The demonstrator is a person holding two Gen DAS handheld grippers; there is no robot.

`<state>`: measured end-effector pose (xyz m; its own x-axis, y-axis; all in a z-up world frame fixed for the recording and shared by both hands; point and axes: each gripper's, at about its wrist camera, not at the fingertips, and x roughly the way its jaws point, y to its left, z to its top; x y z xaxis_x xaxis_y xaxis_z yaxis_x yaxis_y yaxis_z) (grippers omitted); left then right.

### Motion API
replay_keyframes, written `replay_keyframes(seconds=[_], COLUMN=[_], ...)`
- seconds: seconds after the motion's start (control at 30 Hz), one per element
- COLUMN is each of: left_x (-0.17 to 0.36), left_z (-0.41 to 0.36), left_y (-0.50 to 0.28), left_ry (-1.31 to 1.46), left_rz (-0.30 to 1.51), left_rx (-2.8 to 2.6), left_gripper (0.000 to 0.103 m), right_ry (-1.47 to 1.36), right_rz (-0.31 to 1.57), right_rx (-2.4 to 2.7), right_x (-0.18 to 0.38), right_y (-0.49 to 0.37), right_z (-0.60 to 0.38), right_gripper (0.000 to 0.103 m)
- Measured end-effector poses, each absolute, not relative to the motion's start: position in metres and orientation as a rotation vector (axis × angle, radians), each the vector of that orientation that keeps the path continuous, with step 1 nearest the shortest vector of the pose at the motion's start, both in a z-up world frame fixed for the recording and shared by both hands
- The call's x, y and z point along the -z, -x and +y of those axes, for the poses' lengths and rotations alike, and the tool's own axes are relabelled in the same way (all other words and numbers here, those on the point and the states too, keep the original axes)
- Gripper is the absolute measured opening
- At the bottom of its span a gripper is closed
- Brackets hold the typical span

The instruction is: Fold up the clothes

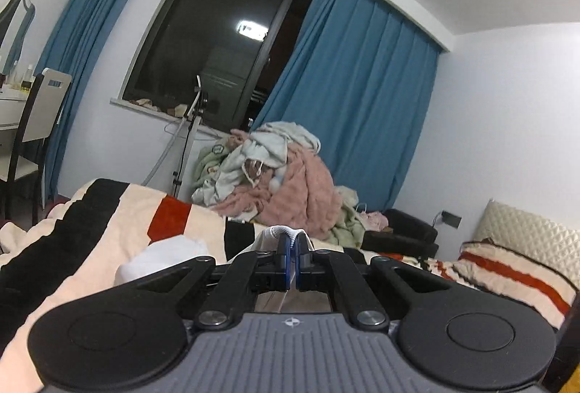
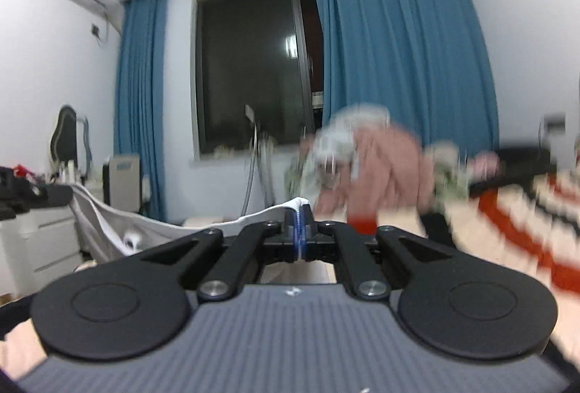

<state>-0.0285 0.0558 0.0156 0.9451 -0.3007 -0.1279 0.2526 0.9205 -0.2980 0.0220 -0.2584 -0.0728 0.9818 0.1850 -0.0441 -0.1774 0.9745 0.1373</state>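
A white garment (image 1: 170, 253) with a ribbed hem is pinched by both grippers. My left gripper (image 1: 293, 241) is shut on its hem, which pokes up over the blue pads; the cloth bulges to the left below the fingers. My right gripper (image 2: 300, 212) is shut on another edge of the white garment (image 2: 108, 219), which sags in a sling to the left toward a dark gripper body at the frame edge. Both grippers point roughly level above the striped bed.
A bed with a cream, black and red striped blanket (image 1: 119, 208) lies below. A heap of pink and pale green clothes (image 1: 290, 183) sits at the far side before a dark window (image 1: 224, 41) with blue curtains. A chair (image 1: 32, 125) and white desk stand left; a pillow (image 1: 514, 270) lies right.
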Motion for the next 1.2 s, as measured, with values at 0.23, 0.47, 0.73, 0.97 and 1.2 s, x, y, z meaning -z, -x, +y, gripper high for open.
replay_keyframes(seconds=[0.23,0.47,0.73,0.97,1.2], left_x=[-0.012,-0.007,0.005,0.026,0.043], left_z=[0.054,0.059,0.072,0.071,0.043], left_y=[0.036,0.038,0.028,0.012,0.009], left_ry=[0.25,0.26,0.308,0.31,0.153], left_rz=[0.199,0.251,0.361,0.529,0.619], left_rx=[0.277,0.221,0.146,0.185,0.182], left_gripper=[0.002,0.002,0.002,0.007,0.052], right_ry=[-0.025,-0.009,0.076,-0.038,-0.025], right_rz=[0.259,0.446,0.403,0.217,0.274], right_rx=[-0.228,-0.267,-0.206,-0.05,-0.075], right_x=[0.089,0.1,0.096,0.083,0.089], right_y=[-0.041,-0.048,-0.029,-0.019,-0.026], right_z=[-0.239,-0.231,-0.219,-0.235,-0.236], right_gripper=[0.056,0.057,0.057,0.057,0.057])
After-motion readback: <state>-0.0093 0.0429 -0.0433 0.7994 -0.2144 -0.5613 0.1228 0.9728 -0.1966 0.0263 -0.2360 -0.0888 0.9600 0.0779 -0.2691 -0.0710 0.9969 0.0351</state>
